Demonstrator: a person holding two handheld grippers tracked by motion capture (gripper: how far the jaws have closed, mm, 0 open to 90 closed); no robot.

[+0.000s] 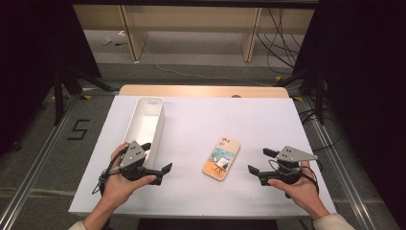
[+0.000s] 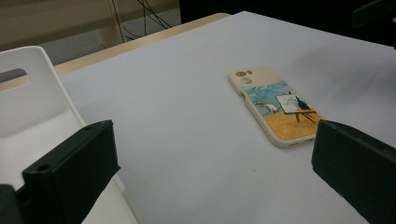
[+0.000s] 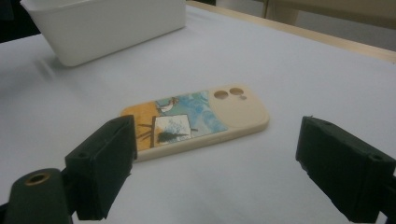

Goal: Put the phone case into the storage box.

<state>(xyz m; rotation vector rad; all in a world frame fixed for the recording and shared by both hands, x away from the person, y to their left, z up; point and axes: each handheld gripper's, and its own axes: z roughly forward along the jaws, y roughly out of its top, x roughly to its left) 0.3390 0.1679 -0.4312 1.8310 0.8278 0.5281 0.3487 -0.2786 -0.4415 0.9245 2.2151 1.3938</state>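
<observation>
Left claw (image 1: 158, 158): spread wide, holding nothing, just beside the near end of the white bin (image 1: 146, 122).
Right claw (image 1: 258, 160): spread, holding nothing, pointing at the phone case.
Phone case (image 1: 221, 157): flat on the tabletop (image 1: 201, 115), painted back up, between both claws, touching neither.

desk (image 1: 191, 120): white top, wooden far edge
bin (image 1: 143, 125): white, on desk's left side
phone case (image 1: 221, 157): lies flat, right of bin

Overhead view; two low gripper views
</observation>
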